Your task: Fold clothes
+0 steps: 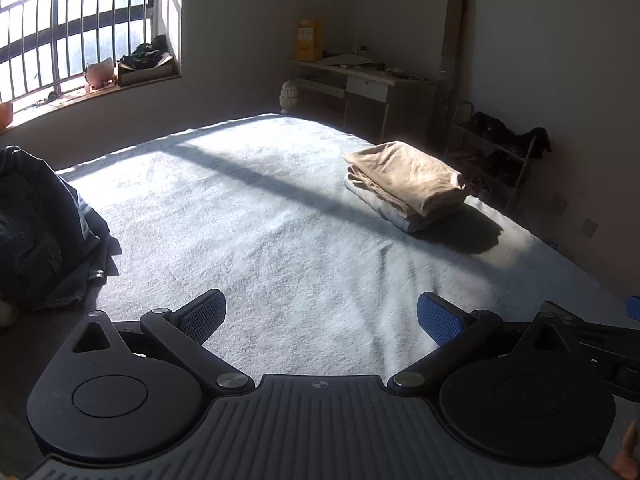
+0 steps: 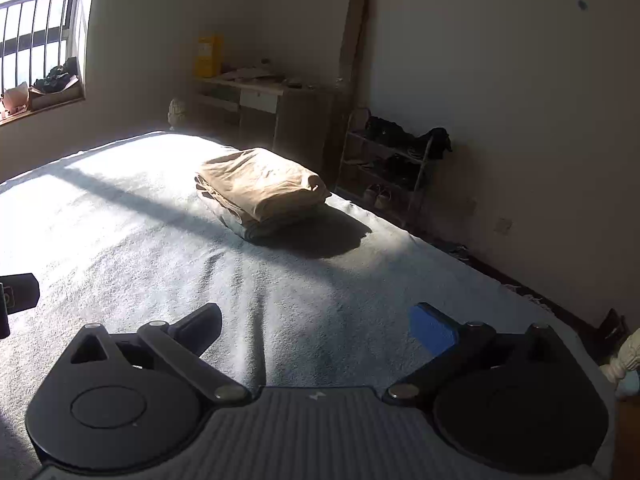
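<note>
At the far left of the left wrist view a dark denim garment (image 1: 38, 228) lies bunched on the pale blue blanket (image 1: 248, 232) that covers the bed. The left gripper (image 1: 322, 318) hangs over bare blanket with its jaws spread wide and nothing between them. To the right and farther off, a folded tan garment (image 1: 404, 178) sits on a folded pale one (only its edge shows), both in sunlight near the bed's far right edge. The right gripper (image 2: 316, 328) is likewise spread wide and empty above the blanket (image 2: 120, 224), with the tan garment (image 2: 260, 184) ahead of it. Beyond the bed stand a desk (image 2: 264, 108) and a shoe rack (image 2: 396, 156) against the wall.
</note>
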The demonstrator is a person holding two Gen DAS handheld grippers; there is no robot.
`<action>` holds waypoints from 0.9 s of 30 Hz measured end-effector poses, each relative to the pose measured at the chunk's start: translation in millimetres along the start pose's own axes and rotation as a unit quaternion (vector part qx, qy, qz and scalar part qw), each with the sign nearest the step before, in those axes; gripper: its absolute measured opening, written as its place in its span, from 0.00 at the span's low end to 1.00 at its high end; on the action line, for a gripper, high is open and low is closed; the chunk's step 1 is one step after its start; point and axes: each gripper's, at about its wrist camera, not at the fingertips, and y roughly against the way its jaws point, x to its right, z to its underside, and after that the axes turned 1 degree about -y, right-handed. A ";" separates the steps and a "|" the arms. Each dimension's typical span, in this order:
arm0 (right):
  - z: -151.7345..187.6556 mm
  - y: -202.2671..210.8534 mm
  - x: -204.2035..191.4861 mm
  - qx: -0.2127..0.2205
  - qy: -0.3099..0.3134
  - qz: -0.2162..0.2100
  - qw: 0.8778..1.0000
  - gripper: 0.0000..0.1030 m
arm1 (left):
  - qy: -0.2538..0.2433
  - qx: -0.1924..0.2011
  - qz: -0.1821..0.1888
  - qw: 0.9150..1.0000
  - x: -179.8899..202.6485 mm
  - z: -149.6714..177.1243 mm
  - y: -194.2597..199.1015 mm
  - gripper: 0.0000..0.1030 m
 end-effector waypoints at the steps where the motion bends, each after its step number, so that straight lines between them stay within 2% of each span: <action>1: 0.2 0.0 0.6 0.000 0.000 0.000 1.000 1.00 | -0.003 0.000 0.001 1.000 1.6 0.0 0.8 1.00; 10: 0.6 4.7 2.0 0.010 0.005 0.000 1.000 1.00 | -0.024 0.020 0.000 1.000 12.6 1.3 9.4 1.00; 27: 2.0 1.9 8.8 0.004 -0.001 0.002 1.000 1.00 | -0.032 0.013 0.005 0.999 18.8 2.5 9.2 1.00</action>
